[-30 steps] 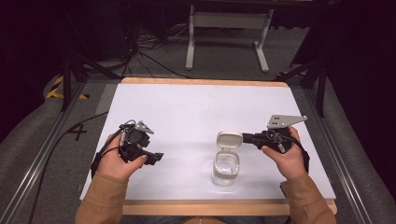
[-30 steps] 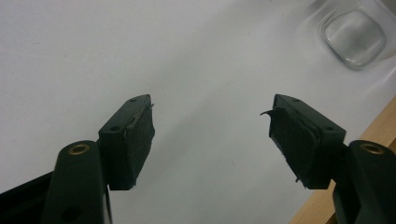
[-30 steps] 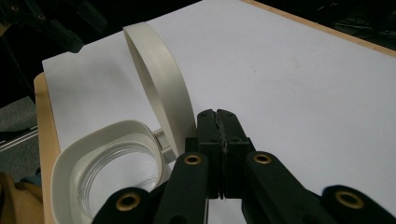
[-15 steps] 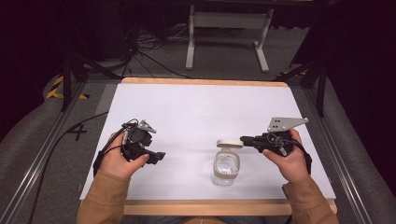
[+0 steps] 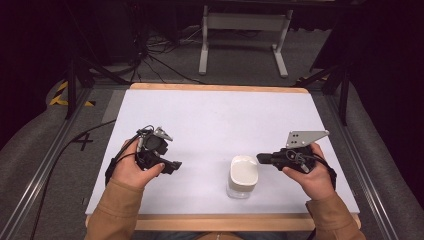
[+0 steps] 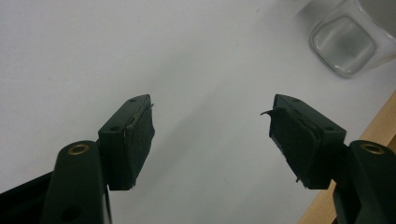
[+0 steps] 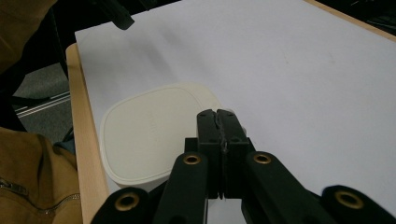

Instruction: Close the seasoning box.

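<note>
A clear glass jar [image 5: 241, 189] stands near the table's front edge, with a white rounded-square lid [image 5: 244, 169] lying flat on its mouth. My right gripper [image 5: 260, 159] comes in level from the right, its tips at the lid's right edge. In the right gripper view the jaws [image 7: 219, 114] are pressed together on the rim of the lid [image 7: 149, 130]. My left gripper [image 5: 176, 165] hangs low over the table, left of the jar, open and empty. The left gripper view shows its pads [image 6: 135, 135] wide apart around the midpoint [image 6: 210, 121], with the jar [image 6: 348, 44] at the upper right.
The white table top [image 5: 215, 120] has a wooden front edge [image 5: 220, 222] close to the jar. Beyond the far edge stand a grey metal frame [image 5: 242, 30] and floor cables [image 5: 160, 50]. A tan sleeve [image 7: 32, 177] lies left of the lid.
The lid, held behind and above the open jar a second ago, has come down onto the jar's mouth with my right gripper. The left gripper has barely moved.
</note>
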Demonstrator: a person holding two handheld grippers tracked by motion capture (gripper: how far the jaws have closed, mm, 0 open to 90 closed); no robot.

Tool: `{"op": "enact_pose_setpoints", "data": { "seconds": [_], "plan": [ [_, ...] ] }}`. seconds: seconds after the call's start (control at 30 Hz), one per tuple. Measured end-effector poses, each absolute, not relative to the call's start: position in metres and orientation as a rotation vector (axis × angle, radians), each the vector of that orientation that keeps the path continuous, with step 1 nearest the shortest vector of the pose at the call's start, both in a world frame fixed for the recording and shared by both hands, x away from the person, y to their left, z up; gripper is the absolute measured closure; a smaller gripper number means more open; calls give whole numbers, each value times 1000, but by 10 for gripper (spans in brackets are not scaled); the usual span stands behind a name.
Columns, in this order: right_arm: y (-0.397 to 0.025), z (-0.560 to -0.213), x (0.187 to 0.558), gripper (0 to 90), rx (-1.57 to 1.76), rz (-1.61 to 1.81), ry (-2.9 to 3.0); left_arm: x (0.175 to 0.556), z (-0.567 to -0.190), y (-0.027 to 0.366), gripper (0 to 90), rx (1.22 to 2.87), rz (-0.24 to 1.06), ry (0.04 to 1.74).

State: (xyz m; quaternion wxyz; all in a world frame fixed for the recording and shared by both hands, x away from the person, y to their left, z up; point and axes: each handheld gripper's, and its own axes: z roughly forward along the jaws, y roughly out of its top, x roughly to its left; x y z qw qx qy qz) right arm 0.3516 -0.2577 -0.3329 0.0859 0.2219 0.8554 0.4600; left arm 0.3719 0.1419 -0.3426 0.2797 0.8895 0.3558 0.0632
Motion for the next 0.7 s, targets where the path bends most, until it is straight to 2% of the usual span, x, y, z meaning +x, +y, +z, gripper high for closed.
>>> {"op": "enact_pose_setpoints", "data": {
  "seconds": [0.17,0.2,0.27,0.37,0.7],
  "plan": [
    [-262,-329,350,775,744,1412,2489,373,-343,141,311,2381,178,952],
    [-262,-329,350,775,744,1412,2489,373,-343,141,312,2381,178,952],
    [-265,-327,349,684,797,1442,2431,373,-343,141,311,2363,184,959],
    [-271,-325,348,629,851,1476,2379,374,-341,142,312,2372,180,955],
    [-294,-322,349,585,980,1403,2247,377,-342,140,312,2372,177,961]
  ]
}}
